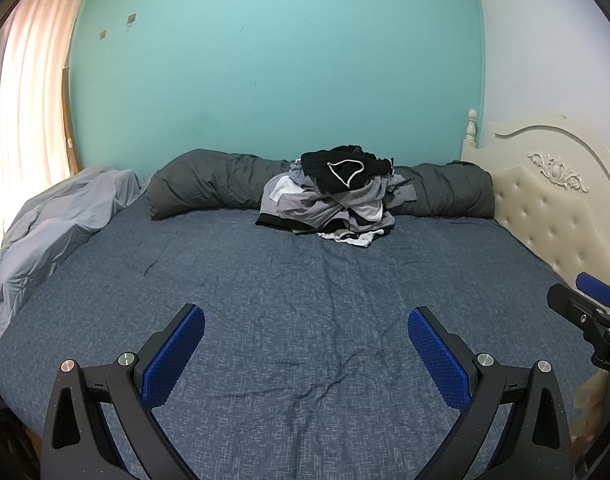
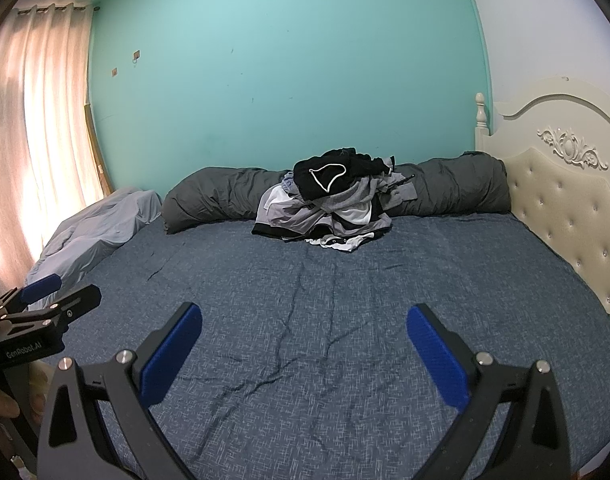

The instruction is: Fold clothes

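Clothes [image 1: 329,196] far beyond claw [image 1: 305,320] (agape)

Bed [image 1: 305,280] w/ a dark blue crosshatch sheet, lightly creased down the middle. Along its far edge a dark grey duvet roll [image 1: 209,184] lies against the teal wall [image 1: 273,60]. At the far left corner a light grey blanket [image 1: 53,220] is bunched up — just beside the pink curtain [image 1: 29,100], backlit. On the right, a cream tufted headboard [image 2: 565,208] w/ carved scroll detail and a turned post [image 2: 480,114] at the corner. Two small hooks [image 2: 135,56] sit on the wall, upper left.
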Tool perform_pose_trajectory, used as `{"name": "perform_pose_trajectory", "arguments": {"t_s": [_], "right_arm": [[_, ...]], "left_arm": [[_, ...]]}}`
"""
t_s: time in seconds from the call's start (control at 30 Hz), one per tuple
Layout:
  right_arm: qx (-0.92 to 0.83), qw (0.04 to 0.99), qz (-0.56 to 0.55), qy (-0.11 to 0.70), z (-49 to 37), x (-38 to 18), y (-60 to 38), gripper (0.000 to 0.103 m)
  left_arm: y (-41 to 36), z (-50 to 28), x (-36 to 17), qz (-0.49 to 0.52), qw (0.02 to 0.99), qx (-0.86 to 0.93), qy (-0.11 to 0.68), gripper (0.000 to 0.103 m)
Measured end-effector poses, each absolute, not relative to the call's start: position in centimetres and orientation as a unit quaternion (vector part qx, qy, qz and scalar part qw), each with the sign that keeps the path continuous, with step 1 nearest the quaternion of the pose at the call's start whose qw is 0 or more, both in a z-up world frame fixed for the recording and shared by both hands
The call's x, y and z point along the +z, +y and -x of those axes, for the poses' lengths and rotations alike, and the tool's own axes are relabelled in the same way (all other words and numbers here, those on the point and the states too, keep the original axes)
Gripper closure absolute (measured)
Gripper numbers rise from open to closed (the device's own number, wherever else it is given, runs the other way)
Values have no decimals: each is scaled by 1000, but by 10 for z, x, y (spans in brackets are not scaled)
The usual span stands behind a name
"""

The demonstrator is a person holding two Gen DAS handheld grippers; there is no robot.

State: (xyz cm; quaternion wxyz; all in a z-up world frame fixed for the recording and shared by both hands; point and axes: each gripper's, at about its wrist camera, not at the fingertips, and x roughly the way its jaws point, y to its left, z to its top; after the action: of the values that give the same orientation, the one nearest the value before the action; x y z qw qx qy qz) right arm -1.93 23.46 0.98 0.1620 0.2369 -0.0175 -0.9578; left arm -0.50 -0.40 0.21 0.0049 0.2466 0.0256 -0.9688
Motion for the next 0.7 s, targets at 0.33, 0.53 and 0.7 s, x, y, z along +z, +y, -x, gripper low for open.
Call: {"name": "perform_pose_trajectory", "arguments": {"t_s": [0.33,0.53,0.7], "right_arm": [[-957,161,-239,-17,20,9,236,0],[-958,152,-244,-19,25,6,239,0],[-956,152,-248,-22,35,6,242,0]], "left_arm": [[-3,6,1,-248,5,-968,26,0],[-4,11,-1,-250,2,-968,29,0],[-7,22,-4,-252,1,-967,31,0]]}}
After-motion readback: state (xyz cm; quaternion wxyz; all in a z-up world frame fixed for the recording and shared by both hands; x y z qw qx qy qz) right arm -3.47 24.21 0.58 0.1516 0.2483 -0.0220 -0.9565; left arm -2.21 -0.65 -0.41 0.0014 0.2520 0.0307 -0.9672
